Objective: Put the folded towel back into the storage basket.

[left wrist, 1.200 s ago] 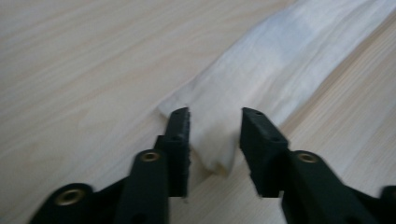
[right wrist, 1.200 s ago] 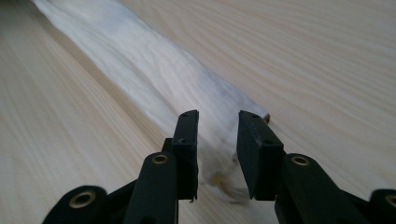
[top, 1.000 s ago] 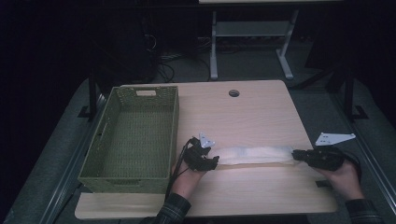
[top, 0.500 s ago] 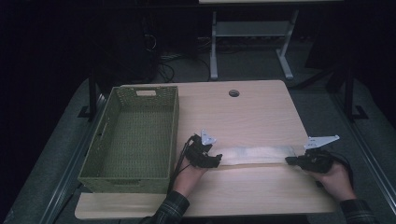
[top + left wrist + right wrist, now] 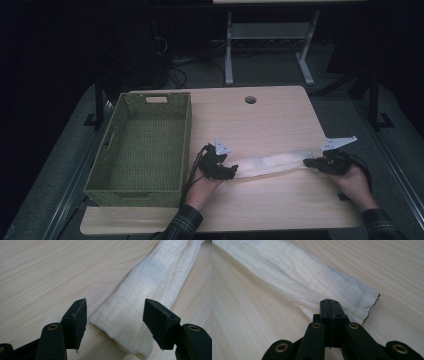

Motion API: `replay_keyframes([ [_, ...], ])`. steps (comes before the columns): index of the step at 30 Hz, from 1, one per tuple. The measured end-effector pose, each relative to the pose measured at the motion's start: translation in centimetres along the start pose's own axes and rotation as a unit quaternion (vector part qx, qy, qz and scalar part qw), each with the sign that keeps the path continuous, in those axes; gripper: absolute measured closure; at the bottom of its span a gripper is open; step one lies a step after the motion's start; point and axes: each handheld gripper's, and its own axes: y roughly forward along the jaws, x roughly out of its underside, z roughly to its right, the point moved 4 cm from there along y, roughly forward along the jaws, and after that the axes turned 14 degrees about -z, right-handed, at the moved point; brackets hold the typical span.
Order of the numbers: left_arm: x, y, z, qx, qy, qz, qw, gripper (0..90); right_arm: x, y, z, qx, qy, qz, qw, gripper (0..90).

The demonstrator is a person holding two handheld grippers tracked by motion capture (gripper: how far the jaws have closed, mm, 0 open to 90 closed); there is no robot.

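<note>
A long white folded cloth (image 5: pixel 270 163) lies flat on the wooden table (image 5: pixel 260 120), stretched out between my two grippers. My left gripper (image 5: pixel 234 171) is at its left end. In the left gripper view that gripper (image 5: pixel 115 315) stands open, its jaws having just been opening, and the cloth's end (image 5: pixel 150 290) lies between them untouched. My right gripper (image 5: pixel 309 162) is at the cloth's right end. In the right gripper view this gripper (image 5: pixel 329 302) is shut, jaws pressed together, tips over the cloth's (image 5: pixel 299 272) near edge. I see no fabric bunched between them.
An empty green woven basket (image 5: pixel 187 130) stands on the table's left side, close to my left hand. A round cable hole (image 5: pixel 250 100) sits near the far edge. A desk frame (image 5: pixel 270 35) stands on the floor beyond.
My right hand has slid left and slightly down, bringing its gripper onto the cloth's right end. The left hand stayed in place.
</note>
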Motion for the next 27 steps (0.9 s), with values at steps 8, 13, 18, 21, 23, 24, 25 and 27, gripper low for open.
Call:
replay_keyframes([
  [8,-0.1,0.0,0.0,0.002,0.000,0.001,1.0000,35.5,-2.5,1.3,2.0,0.003,0.007,0.006,1.0000,90.0],
  [13,-0.2,0.0,-0.1,0.004,0.001,0.002,1.0000,35.8,-4.8,2.5,3.0,0.007,0.002,0.011,0.9999,90.0],
  [18,-0.6,0.0,-0.2,0.007,0.000,0.006,1.0000,39.3,-6.7,3.7,4.0,-0.002,0.006,0.024,0.9997,89.9],
  [21,-1.0,0.2,-0.3,0.007,-0.001,0.006,1.0000,41.2,-7.1,4.0,4.3,-0.006,0.005,0.029,0.9996,90.0],
  [23,-1.2,0.3,-0.4,0.009,0.001,0.005,0.9999,43.0,-7.4,4.2,4.5,-0.009,0.005,0.030,0.9995,89.9],
  [24,-1.3,0.4,-0.4,0.008,0.001,0.005,0.9999,44.0,-7.5,4.2,4.5,-0.009,0.008,0.027,0.9996,89.9],
  [25,-1.4,0.5,-0.4,0.006,0.004,0.003,1.0000,44.7,-7.5,4.2,4.5,-0.007,0.007,0.026,0.9996,89.8],
  [27,-1.6,0.7,-0.5,0.004,0.007,0.002,1.0000,51.9,-7.4,3.9,4.4,0.000,0.001,0.032,0.9995,85.8],
])
